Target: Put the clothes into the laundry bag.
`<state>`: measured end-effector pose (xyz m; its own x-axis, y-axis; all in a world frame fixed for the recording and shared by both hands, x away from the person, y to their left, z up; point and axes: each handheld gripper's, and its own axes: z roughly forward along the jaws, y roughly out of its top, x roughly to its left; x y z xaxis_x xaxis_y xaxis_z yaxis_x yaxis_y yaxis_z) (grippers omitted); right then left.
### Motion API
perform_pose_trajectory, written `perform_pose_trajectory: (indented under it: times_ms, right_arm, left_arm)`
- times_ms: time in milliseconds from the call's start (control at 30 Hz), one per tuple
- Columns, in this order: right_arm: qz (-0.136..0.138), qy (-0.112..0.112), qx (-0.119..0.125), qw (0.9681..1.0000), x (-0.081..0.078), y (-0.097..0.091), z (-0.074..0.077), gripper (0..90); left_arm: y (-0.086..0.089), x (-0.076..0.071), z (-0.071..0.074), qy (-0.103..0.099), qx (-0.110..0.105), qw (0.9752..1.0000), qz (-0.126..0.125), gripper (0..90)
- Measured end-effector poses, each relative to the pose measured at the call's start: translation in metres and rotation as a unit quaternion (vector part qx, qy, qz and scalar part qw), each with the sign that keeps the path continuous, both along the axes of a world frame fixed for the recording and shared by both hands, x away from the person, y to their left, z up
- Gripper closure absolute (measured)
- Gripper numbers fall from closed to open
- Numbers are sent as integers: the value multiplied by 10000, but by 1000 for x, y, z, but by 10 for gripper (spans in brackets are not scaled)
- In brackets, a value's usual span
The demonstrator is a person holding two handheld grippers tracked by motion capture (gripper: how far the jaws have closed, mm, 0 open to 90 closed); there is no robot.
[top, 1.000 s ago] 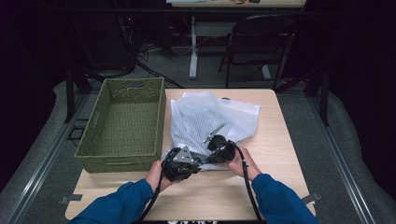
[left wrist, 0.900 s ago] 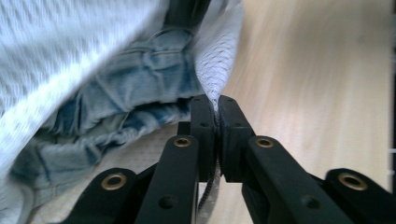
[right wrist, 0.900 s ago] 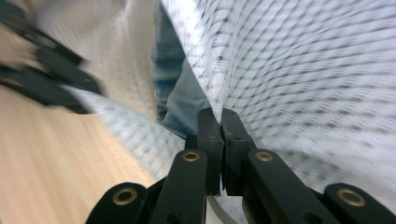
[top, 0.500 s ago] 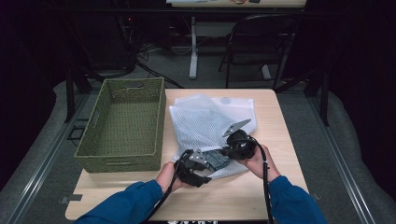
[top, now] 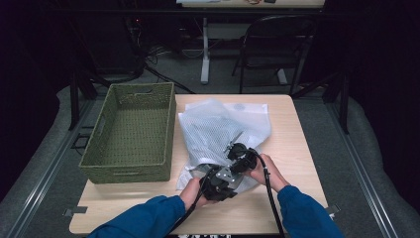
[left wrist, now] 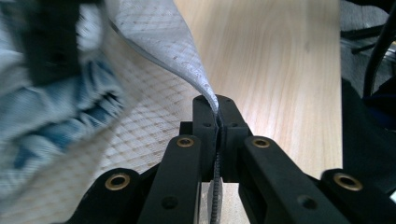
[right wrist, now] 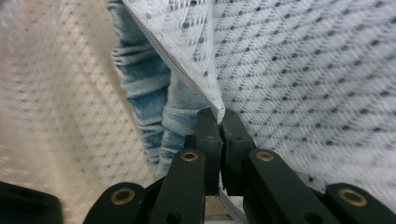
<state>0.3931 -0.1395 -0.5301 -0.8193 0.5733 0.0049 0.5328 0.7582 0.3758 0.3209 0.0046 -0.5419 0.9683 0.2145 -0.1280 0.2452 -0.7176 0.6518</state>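
Counter first: pale wood, w/ open room on its right half and a strip along the near edge by my sleeves. Far edge is close behind the bag, so not much room to push fwd.

Basket, green wicker, empty, takes the whole left side and sits just beside the bag; its near wall overhangs or meets the counter's left edge, can't tell which. If I swing left w/o lifting, the bag prob catches that rim.

Mesh bag lies mid-counter, white, rumpled, w/ blue denim showing inside near its mouth.

Left hand-held gripper: jaws pressed together on a thin fold of the bag's edge. Right hand-held gripper: jaws clamped on the bag's hem next to the denim. Both sit at the bag's near end, close to each other.

Risks, my guess: both bites are at the very tips on slick mesh, so a hard pull could slip one out; pulling apart too fast could strain the mesh; tilting the mouth down may let the denim slide out toward the near edge.
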Motion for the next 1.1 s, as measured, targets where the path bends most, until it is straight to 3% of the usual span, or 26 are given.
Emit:
perform_pose_trajectory:
  times_ms: [100,133,200,267,333,367,400,500,533,600,667,700,733,767,800,900,967,1067,1100]
  right_arm:
    - [-60,-67,114,9999,-6,-9,10,882]
    - [-80,-118,221,9997,-9,-14,17,881]
    - [-117,-272,500,9983,-18,-24,32,881]
    - [-98,-456,735,9962,-26,-31,43,881]
    - [-90,-551,873,9946,-33,-34,50,881]
    - [-47,-594,873,9944,-37,-34,52,881]
    - [-20,-624,860,9943,-39,-34,52,880]
    - [-18,-668,864,9940,-44,-33,51,880]
    - [-1,-660,879,9939,-45,-33,50,878]
    - [21,-665,897,9937,-48,-32,50,878]
    - [95,-632,876,9941,-50,-32,47,877]
    - [113,-616,893,9940,-51,-32,46,878]
    - [182,-554,867,9945,-52,-32,45,879]
    - [196,-548,832,9948,-52,-31,43,879]
    - [186,-509,849,9949,-52,-32,42,879]
    - [229,-361,786,9960,-53,-30,34,878]
    - [278,-257,702,9968,-55,-28,27,877]
    - [350,-91,497,9981,-57,-24,14,877]
    - [345,1,443,9984,-57,-23,11,877]
  left_arm:
    - [12,2,9,-81,-6,9999,110,739]
    - [17,2,13,-174,12,9997,196,653]
    - [32,-1,26,-439,-95,9985,311,587]
    - [46,-5,39,-918,-178,9935,647,493]
    - [59,-10,49,-1509,-193,9811,1198,448]
    - [64,-10,51,-1621,-163,9773,1353,423]
    - [66,-10,50,-1767,-106,9703,1647,409]
    - [60,-2,37,-1760,346,9691,1690,376]
    - [55,0,31,-1875,535,9675,1609,431]
    - [47,4,21,-2057,733,9634,1553,555]
    - [41,7,15,-2385,940,9552,1480,649]
    - [41,9,14,-2378,892,9559,1474,713]
    - [42,11,14,-2297,853,9583,1473,790]
    - [44,11,14,-2337,821,9580,1446,831]
    - [46,11,16,-2249,815,9613,1364,871]
    - [55,9,18,-2120,848,9671,1117,885]
    - [57,6,15,-1932,947,9716,987,888]
    - [55,-1,5,-1752,1218,9743,718,889]
    - [54,-1,3,-1672,1400,9743,571,889]
